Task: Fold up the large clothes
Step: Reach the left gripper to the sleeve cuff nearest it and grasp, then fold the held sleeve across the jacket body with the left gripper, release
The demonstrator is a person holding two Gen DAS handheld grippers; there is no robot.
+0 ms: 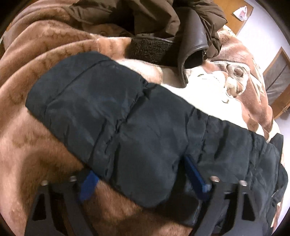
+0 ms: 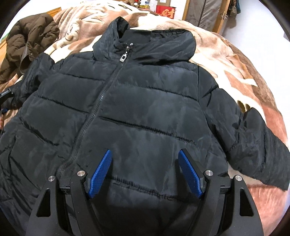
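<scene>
both right fingers [image 2: 190,174] stand wide apart above the lower front of the black jacket [image 2: 126,109], their blue pads clear of the cloth as far as can be seen; the right gripper [image 2: 145,172] holds nothing. the left gripper [image 1: 143,181] straddles a sleeve [image 1: 117,118] of that jacket: its fingers [image 1: 194,176] are apart, with the padded sleeve end lying between them. the sleeve covers part of each pad and the picture is blurred there, so i cannot tell whether the pads press on it.

the jacket lies spread face up on a brown and cream blanket [image 2: 244,76], zip [image 2: 101,101] closed to the collar, hood [image 2: 163,43] flat behind it. its hem is hidden under the right gripper's frame, and the other sleeve [image 2: 262,145] runs off toward the picture's right edge.

farther off, a brown coat [image 2: 27,45] lies crumpled on the blanket, cut off by the lens edge. beyond the bed, a wooden frame [image 2: 219,18] and red box [image 2: 165,10] show, too small to make out.
</scene>
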